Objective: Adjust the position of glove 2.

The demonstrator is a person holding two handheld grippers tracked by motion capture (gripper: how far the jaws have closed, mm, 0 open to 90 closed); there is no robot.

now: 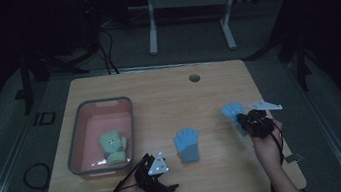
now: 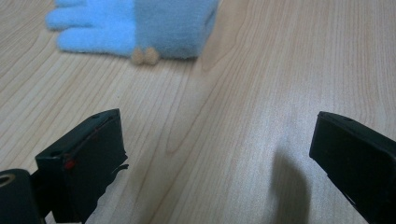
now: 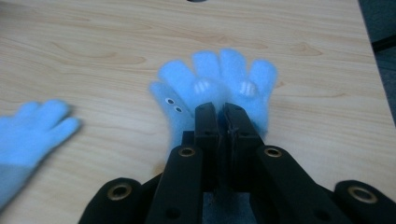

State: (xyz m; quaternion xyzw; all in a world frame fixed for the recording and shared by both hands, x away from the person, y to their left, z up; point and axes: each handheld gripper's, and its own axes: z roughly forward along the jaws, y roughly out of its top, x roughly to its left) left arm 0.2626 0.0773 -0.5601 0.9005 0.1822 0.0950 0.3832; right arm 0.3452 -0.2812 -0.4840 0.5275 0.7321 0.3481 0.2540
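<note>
Fuzzy blue glove (image 3: 219, 88) with googly eyes sits pinched between the closed jaws of the right gripper (image 3: 223, 114) near the table's (image 1: 168, 96) right edge; left gripper (image 2: 215, 154) gapes wide near another blue glove (image 1: 187, 144)

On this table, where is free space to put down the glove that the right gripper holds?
Bare wood lies behind the flat blue glove, between the pink bin and the right gripper holding the second blue glove, up to the cable hole. The bin holds a green glove. The front edge is crowded by the left gripper.
</note>
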